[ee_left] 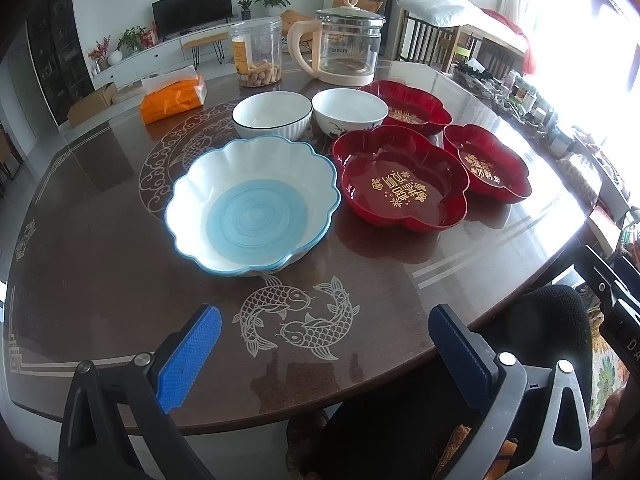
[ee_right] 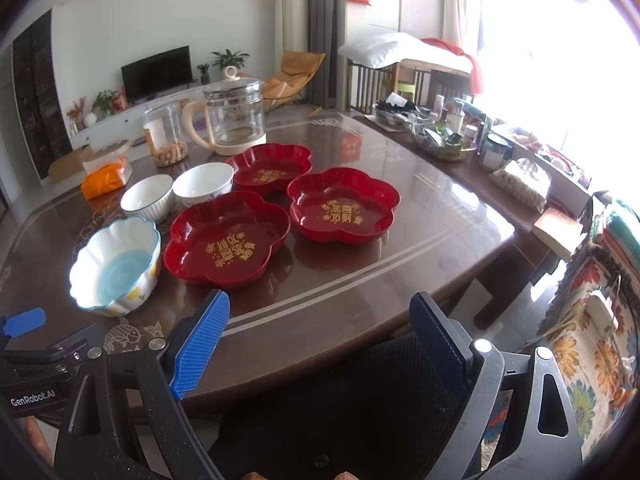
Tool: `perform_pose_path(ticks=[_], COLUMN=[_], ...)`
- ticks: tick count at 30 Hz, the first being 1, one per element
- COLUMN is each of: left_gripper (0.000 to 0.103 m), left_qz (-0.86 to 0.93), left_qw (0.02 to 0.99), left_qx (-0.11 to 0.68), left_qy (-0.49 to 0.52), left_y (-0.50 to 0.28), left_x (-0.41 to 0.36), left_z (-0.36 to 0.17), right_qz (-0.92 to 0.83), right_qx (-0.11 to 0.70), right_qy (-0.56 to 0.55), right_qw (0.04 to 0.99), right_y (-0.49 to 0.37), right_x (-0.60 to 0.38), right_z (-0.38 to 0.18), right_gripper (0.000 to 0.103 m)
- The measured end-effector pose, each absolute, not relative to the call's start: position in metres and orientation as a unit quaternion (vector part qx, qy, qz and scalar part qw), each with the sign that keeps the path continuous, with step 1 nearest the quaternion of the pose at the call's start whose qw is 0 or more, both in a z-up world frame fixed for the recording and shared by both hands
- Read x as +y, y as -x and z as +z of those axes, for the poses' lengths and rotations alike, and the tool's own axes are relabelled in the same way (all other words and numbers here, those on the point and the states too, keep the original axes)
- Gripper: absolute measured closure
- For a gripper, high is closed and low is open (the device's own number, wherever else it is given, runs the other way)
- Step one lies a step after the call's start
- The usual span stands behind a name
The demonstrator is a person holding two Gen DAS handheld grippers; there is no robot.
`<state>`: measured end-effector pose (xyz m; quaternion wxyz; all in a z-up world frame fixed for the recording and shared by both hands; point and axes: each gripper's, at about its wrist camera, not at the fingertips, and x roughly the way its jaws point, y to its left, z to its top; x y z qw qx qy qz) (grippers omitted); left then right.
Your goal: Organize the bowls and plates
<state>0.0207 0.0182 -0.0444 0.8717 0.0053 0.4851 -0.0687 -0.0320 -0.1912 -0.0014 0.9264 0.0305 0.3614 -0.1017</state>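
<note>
**Nothing stacked yet, both grippers empty**

Scalloped blue bowl [ee_left: 251, 205], two white bowls [ee_left: 272, 114] [ee_left: 349, 111] and three red plates [ee_right: 227, 238] [ee_right: 343, 205] [ee_right: 272, 168] are all sitting separately mid-tabletop [ee_left: 100, 240], some touching. Left gripper [ee_left: 324, 354] and right gripper [ee_right: 319, 354] are hovering at the near edge, fingers spread wide, holding nothing. Near strip is open; kettle [ee_left: 344, 46], jar [ee_left: 256, 52] and tissue pack [ee_left: 173, 98] are crowding the far side.

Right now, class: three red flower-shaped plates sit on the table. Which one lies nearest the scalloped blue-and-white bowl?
The front red plate, right beside the scalloped bowl; the other two red plates lie farther away.
</note>
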Motion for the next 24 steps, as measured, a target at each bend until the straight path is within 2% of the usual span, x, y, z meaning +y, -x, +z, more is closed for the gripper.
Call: perform_pose_path(ticks=[7, 19, 24], left_gripper=[0.000, 0.001, 0.023], left_qz=[-0.116, -0.207, -0.204], left_qw=[0.864, 0.808, 0.783], left_qx=[0.491, 0.550, 0.586], left_qy=[-0.011, -0.052, -0.037], left_y=[-0.065, -0.219, -0.254], left_x=[0.012, -0.027, -0.031], left_z=[-0.046, -0.058, -0.081], right_qz=[-0.114, 0.008, 0.029], right_qx=[0.393, 0.475, 0.505], right_qy=[-0.066, -0.172, -0.204], right_qw=[0.910, 0.863, 0.838], right_y=[0.012, -0.058, -0.086], right_x=[-0.222, -0.246, -0.250], right_z=[-0.023, -0.058, -0.071], right_gripper=[0.010, 0.010, 0.010])
